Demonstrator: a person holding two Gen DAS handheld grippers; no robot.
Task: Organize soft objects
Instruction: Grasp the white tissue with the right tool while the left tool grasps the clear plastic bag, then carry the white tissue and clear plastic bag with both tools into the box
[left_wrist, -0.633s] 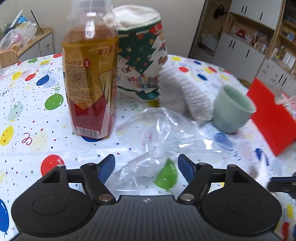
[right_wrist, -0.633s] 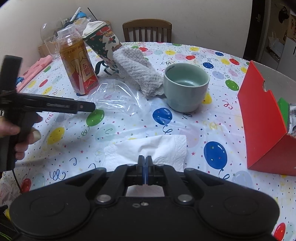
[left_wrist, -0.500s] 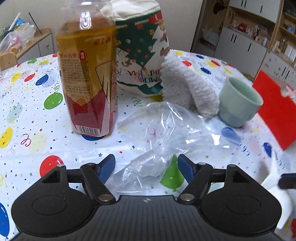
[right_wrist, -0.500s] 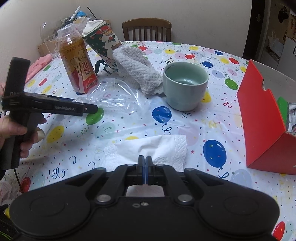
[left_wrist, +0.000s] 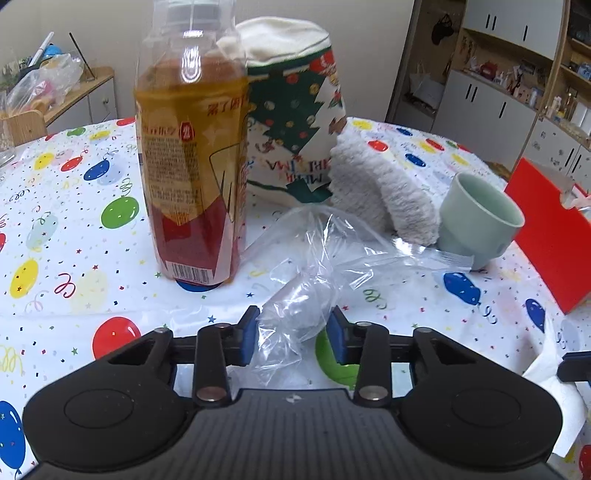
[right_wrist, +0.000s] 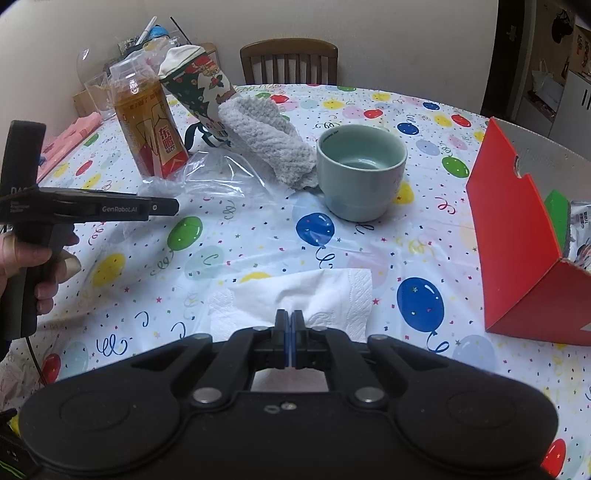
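there are two grippers, one clear plastic bag (left_wrist: 314, 266), one white tissue (right_wrist: 295, 295), one fluffy grey cloth (left_wrist: 384, 192), one christmas sack (left_wrist: 295, 122), one tea bottle (left_wrist: 192, 158), one green cup (right_wrist: 360, 170) and one red box (right_wrist: 517, 251), all on a table cloth (left_wrist: 66, 221) covered in balloons. the left gripper (left_wrist: 293, 334) has its two blue pads apart, one on each side of the near end of the plastic bag; the bag sits between them, and it looks like it brushes the left pad, but i cannot tell if it is pinched. the bag is see-through and very crinkly, bunched up thin at the near end and spread out flat further away, where it reaches toward the grey cloth and the cup. it lies just beside the bottle. the right gripper (right_wrist: 290, 332) has its two pads pressed tight together on the near edge of the tissue (the pads pinch a little fold of it). the tissue is white, soft and wrinkled, with a bumpy pattern on its right edge, and it lies flat on the table cloth near the person, well apart from the cup. the grey cloth is thick and fuzzy, folded over, leaning on the sack and touching the cup. the sack is green, white and red with trees on it and stands behind the bottle.
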